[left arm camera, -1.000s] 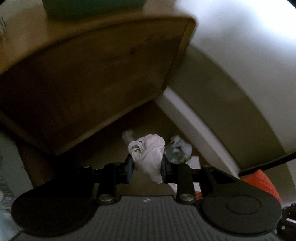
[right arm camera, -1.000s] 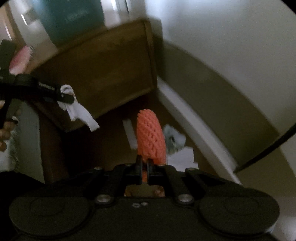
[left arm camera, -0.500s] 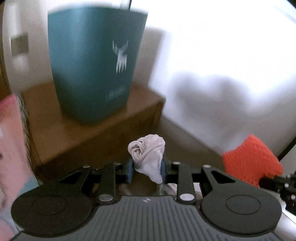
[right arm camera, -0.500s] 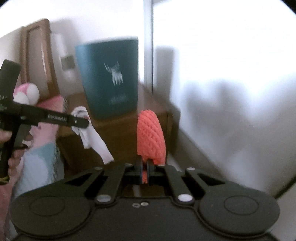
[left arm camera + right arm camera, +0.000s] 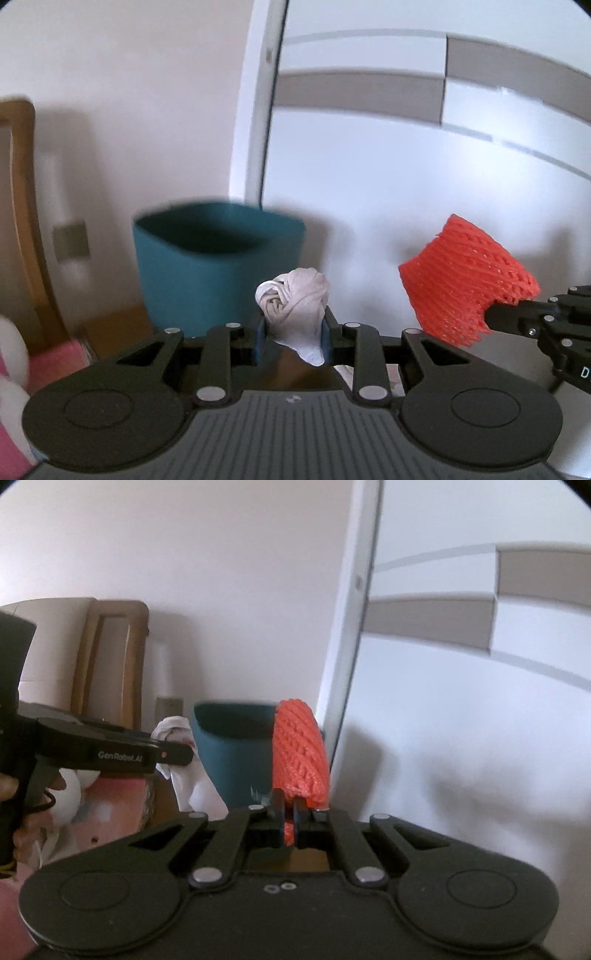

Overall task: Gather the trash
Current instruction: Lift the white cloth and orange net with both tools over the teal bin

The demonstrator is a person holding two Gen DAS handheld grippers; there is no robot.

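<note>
Between the blue pads of the left gripper [image 5: 293, 334], a crumpled white tissue [image 5: 295, 306], pinched firmly and raised in the air, well short of the teal bin [image 5: 218, 258] ahead. Off to the right, an orange foam net sleeve [image 5: 300, 751], nipped at its lower edge by the right gripper [image 5: 290, 821] with jaws pressed nearly together on it. Beyond both, the bin standing open-mouthed on a wooden surface [image 5: 110, 328], against a pale wall [image 5: 147, 92] and beside a white door frame [image 5: 255, 110]. Step in hand, by the look of it: carrying both pieces to the bin. Next move likely calls for bringing each piece forward over the rim, then spreading the jaws only once above the opening.
</note>
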